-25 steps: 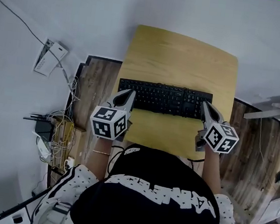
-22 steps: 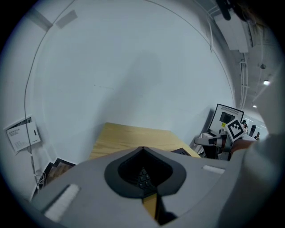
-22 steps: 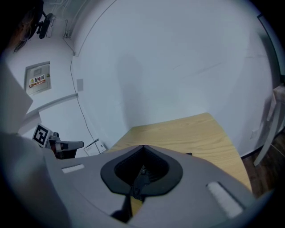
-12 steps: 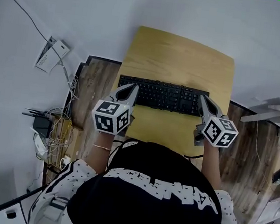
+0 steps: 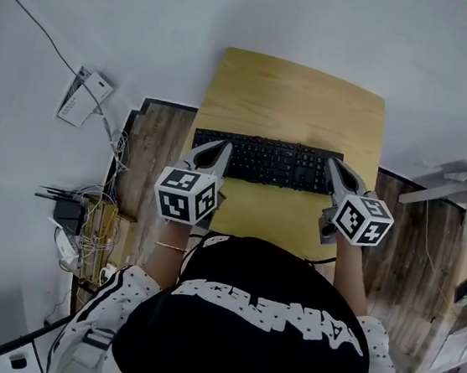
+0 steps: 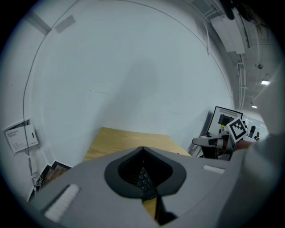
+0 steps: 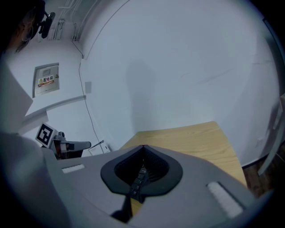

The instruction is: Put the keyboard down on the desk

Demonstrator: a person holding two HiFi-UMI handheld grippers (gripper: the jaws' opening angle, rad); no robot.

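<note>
**Keyboard pinched at both ends over the desk**

The black keyboard [image 5: 270, 161] runs straight across between the two grippers, with one short end in each. The left gripper [image 5: 221, 148] is clamped on its left end and the right gripper [image 5: 334, 164] on its right end. In both gripper views the jaws are squeezed down narrow, with a strip of black keys sitting right in the gap between them. Both grippers point forward and a bit down.

The keyboard is over the near half of the wooden desk [image 5: 295, 96], its long side parallel to the desk's front edge. Honestly I can't tell if it's resting on the top or just off it.

Beyond the jaw tips there's bare desk top, then a plain white wall [image 5: 321, 23]. Out past the left gripper, off the side of the desk, is wood-look floor [image 5: 158, 143] with a tangle of cables [image 5: 97, 232]. A white box [image 5: 84, 96] with a cord sits on the wall there too. Behind both grippers is the person's black top [image 5: 257, 336] with white print.
</note>
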